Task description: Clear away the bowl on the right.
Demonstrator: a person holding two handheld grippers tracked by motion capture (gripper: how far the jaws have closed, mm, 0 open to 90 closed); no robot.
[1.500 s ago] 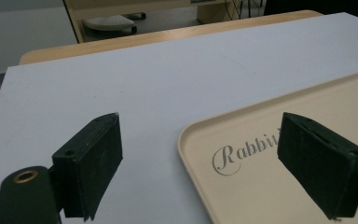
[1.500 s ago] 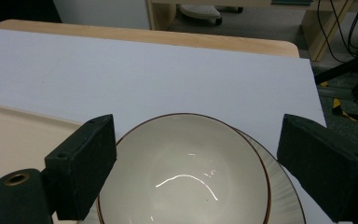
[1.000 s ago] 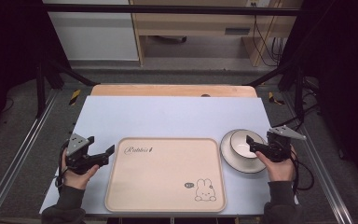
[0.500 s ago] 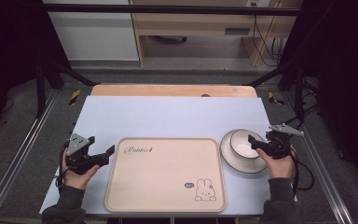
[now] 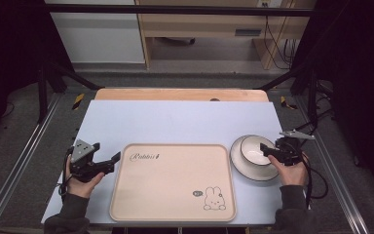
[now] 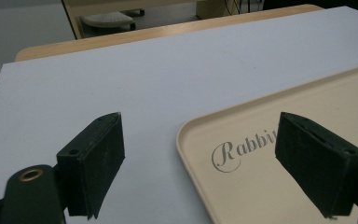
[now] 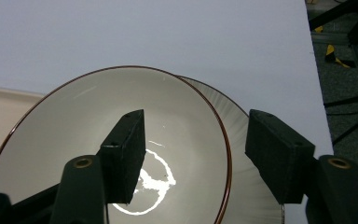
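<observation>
Right gripper (image 7: 193, 154) closing astride white, brown-rimmed bowl (image 7: 107, 149), seemingly glossy.

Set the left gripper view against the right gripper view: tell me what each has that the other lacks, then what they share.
Left gripper view: the left tongs stand open over a corner of the beige tray, with its Rabbit lettering between them. Right gripper view: the right tongs, which have just been closing, straddle the rim of the white bowl without pinching it yet; the bowl sits on a plate. Both: the pale table top and the tray.
</observation>
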